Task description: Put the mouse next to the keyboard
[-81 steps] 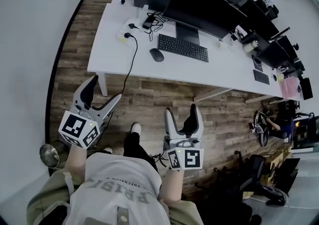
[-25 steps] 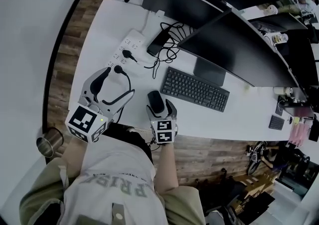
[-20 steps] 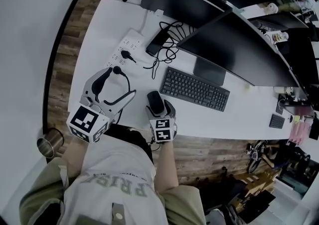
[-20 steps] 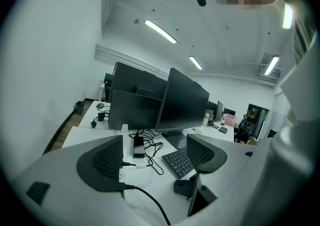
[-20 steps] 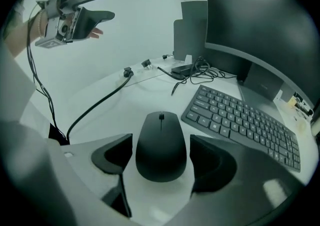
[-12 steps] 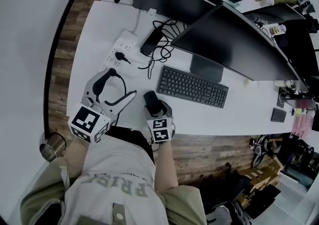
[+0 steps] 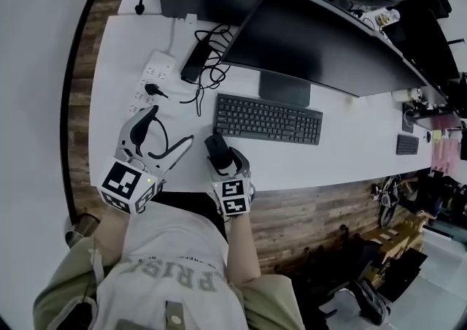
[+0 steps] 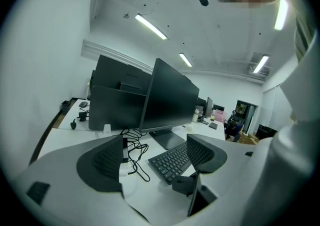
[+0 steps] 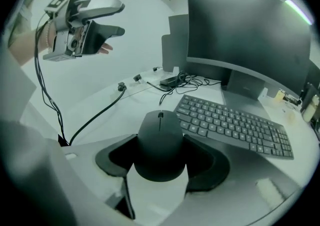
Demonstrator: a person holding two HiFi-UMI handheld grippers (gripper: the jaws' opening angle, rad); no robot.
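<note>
Head view: mouse seemingly half hidden

Desk, white, clearances:
- Front band: bare strip between keyboard and the near edge; open run continues right past the keyboard's end
- Left of keyboard: small gap at its near corner, filled by mouse
- Far left: power strip with a black cable trailing across the bare top to the near edge; left gripper held up above this part
- Behind keyboard: monitor stand close to it, monitor overhanging; cable tangle and a dark flat device block the left rear
</note>
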